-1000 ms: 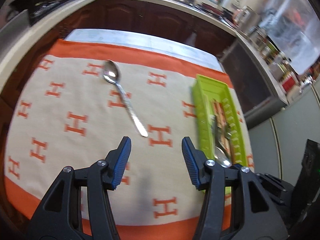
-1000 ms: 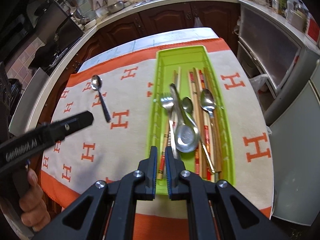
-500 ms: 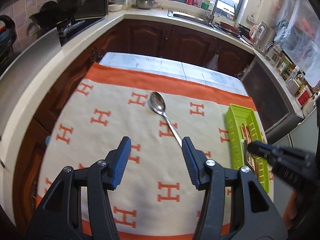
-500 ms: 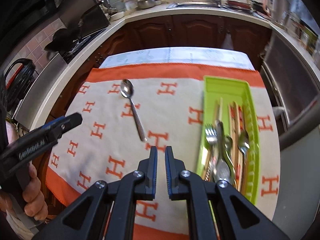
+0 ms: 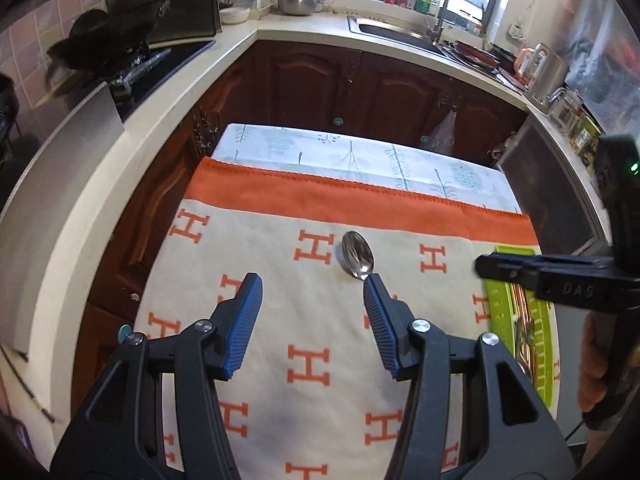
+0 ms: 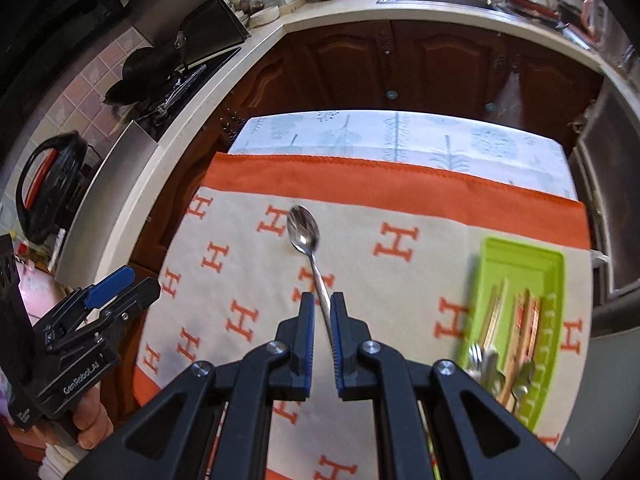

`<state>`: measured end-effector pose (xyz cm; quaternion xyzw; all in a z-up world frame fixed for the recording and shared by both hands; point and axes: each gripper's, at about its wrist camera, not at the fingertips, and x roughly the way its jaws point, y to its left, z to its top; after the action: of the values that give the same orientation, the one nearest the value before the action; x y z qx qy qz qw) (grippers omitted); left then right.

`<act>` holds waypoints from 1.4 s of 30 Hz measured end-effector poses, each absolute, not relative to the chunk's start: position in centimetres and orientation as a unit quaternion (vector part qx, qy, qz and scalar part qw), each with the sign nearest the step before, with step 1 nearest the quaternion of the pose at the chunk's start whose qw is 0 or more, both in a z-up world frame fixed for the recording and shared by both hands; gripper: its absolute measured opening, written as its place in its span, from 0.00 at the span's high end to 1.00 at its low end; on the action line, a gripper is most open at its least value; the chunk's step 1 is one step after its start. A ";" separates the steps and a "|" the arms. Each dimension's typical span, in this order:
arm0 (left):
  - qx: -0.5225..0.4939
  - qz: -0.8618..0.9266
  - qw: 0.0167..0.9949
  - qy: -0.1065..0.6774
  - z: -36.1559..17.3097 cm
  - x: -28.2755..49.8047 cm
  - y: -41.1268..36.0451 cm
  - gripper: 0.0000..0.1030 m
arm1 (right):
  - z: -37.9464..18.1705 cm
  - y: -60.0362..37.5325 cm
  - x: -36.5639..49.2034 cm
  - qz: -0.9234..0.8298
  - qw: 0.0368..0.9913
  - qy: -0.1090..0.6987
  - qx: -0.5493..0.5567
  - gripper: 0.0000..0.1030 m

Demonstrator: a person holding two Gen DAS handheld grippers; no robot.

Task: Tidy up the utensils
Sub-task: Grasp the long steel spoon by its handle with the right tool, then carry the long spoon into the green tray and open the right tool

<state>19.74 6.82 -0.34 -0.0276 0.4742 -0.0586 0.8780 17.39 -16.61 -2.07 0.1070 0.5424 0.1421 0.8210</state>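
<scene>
A metal spoon (image 6: 304, 229) lies on the cream cloth with orange H marks (image 6: 248, 264) that covers the worktop, bowl toward the far orange border, well apart from the green utensil tray (image 6: 556, 264) at the right edge. The right wrist view shows the whole spoon, its handle running toward the camera and disappearing behind the tips of the right hand-held gripper (image 6: 322, 300), whose jaws stand narrow with nothing between them. It also shows chopsticks and other cutlery in the tray. In the left wrist view only the spoon's bowl (image 5: 358, 255) shows; the handle is hidden behind one finger of the left hand-held gripper (image 5: 312, 284), which stands wide and empty above the cloth. The tray (image 5: 540, 320) is partly covered there by the other gripper.
</scene>
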 end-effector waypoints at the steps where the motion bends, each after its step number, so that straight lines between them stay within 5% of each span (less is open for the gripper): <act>1: -0.033 -0.057 0.874 0.482 -1.0 20.6 7.0 0.52 | -2.4 -16.4 18.0 0.145 0.818 0.546 0.110 0.90; 3: -0.042 -0.052 0.864 0.500 -2.6 21.9 7.3 0.52 | -3.4 -16.1 19.7 0.157 0.808 0.555 0.117 0.73; 5: -0.053 -0.049 0.854 0.516 -4.2 22.8 7.6 0.52 | -4.8 -15.5 21.2 0.171 0.799 0.564 0.119 0.67; 19: -0.085 -0.039 0.814 0.574 -12.7 23.8 9.2 0.52 | -16.1 -11.6 26.0 0.223 0.726 0.645 0.082 0.67; 25: -0.096 -0.042 0.805 0.584 -14.2 23.8 9.4 0.52 | -16.8 -11.4 26.5 0.262 0.718 0.640 0.085 0.76; 30: -0.099 -0.046 0.798 0.593 -15.0 23.6 9.2 0.52 | -17.1 -10.4 27.0 0.277 0.720 0.633 0.065 0.94; 42: -0.100 -0.054 0.803 0.585 -14.0 21.9 9.2 0.52 | -15.8 -4.4 22.0 0.180 0.794 0.556 -0.169 0.95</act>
<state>21.93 9.20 -14.00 -0.0995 0.5849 -0.0542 0.8032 21.96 -4.41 -15.77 -0.1689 0.5556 0.1799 0.7940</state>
